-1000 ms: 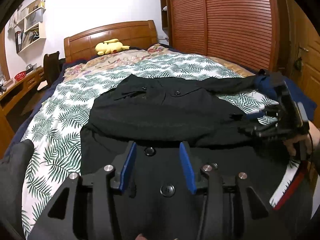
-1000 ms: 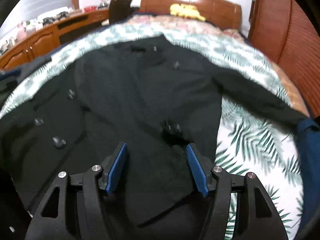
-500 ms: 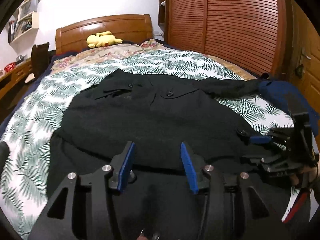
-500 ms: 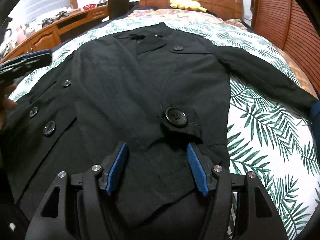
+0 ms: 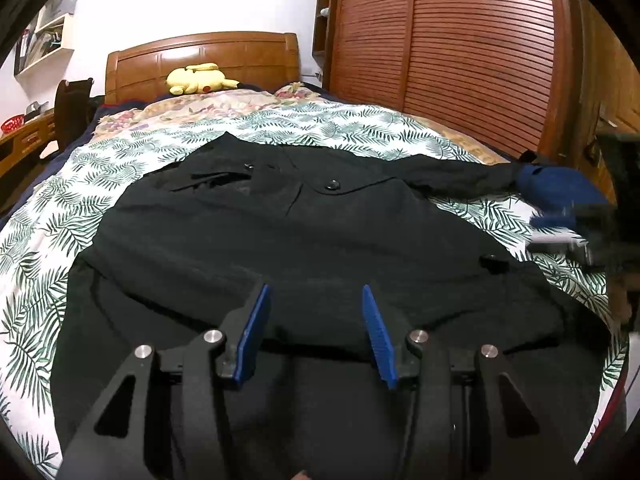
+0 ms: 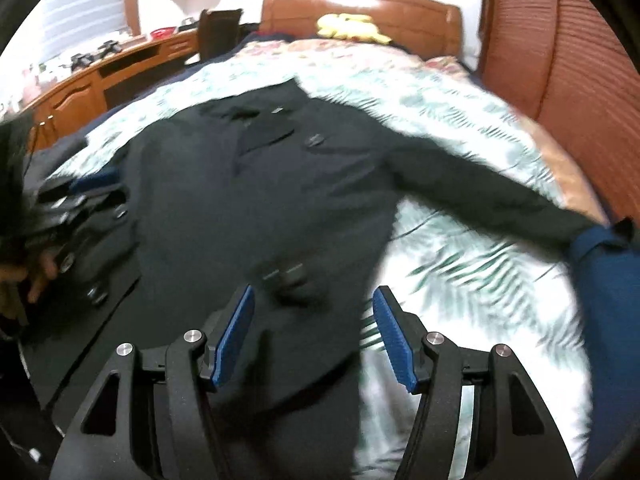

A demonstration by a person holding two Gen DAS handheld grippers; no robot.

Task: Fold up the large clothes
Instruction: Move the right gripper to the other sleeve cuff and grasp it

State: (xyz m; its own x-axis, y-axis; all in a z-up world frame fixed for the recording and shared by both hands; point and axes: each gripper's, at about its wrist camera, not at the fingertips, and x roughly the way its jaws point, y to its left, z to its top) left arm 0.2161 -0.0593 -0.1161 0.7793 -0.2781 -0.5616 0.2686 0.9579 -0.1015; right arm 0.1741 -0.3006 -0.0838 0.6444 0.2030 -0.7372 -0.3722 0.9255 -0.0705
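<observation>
A large black buttoned coat [image 5: 304, 240] lies spread face up on the leaf-print bedspread [image 5: 36, 240], its collar toward the headboard and one sleeve [image 5: 460, 176] stretched right. My left gripper [image 5: 314, 304] is open and empty above the coat's lower hem. My right gripper [image 6: 312, 308] is open and empty above the coat's right front edge [image 6: 280, 220], near a pocket button; this view is blurred. The right gripper also shows blurred at the right edge of the left wrist view [image 5: 568, 232]. The left gripper shows blurred at the left edge of the right wrist view [image 6: 76, 196].
A blue garment [image 5: 560, 188] lies at the sleeve end on the bed's right side. A yellow plush toy [image 5: 198, 78] sits by the wooden headboard [image 5: 200, 56]. A slatted wooden wardrobe [image 5: 460, 40] stands to the right, a wooden desk [image 6: 92, 80] to the left.
The right gripper has swung to the right and lifted, away from the pocket button, blurring its view. The left gripper has shifted slightly and stays over the hem. Both remain open.
</observation>
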